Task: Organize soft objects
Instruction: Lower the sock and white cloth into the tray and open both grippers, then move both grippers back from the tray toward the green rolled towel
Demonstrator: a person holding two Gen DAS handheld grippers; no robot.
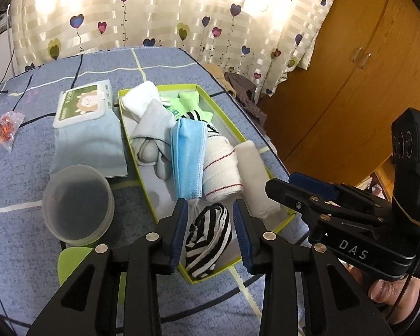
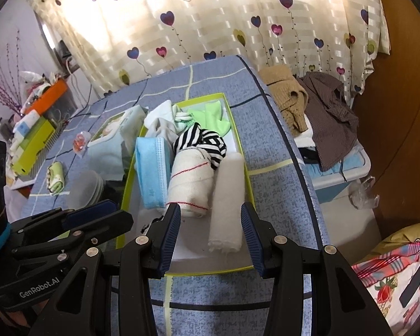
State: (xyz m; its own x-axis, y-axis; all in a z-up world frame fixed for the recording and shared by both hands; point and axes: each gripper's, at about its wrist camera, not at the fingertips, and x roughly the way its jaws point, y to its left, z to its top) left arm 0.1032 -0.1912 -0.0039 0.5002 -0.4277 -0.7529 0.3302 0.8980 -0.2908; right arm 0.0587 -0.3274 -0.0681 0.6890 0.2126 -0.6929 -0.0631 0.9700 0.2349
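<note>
A green-rimmed box (image 1: 144,184) on the blue bedsheet holds soft things. In it lie a white sock (image 1: 140,98), a grey sock (image 1: 151,128), a green cloth (image 1: 190,103), blue face masks (image 1: 187,156), a red-striped white towel (image 1: 221,165) and a white rolled cloth (image 2: 228,196). A black-and-white striped cloth (image 1: 207,238) sits at the box's near end. My left gripper (image 1: 210,207) is open with the striped cloth between its pads, which do not press on it. My right gripper (image 2: 210,210) is open above the white roll.
Left of the box are a wet-wipes pack (image 1: 81,103) on a pale blue cloth (image 1: 89,145), a clear plastic tub (image 1: 78,204) and a sweet wrapper (image 1: 7,128). A small green cloth (image 2: 56,177) lies further left. Clothes (image 2: 330,117) are piled beyond the bed's right edge, by a wooden wardrobe (image 1: 350,56).
</note>
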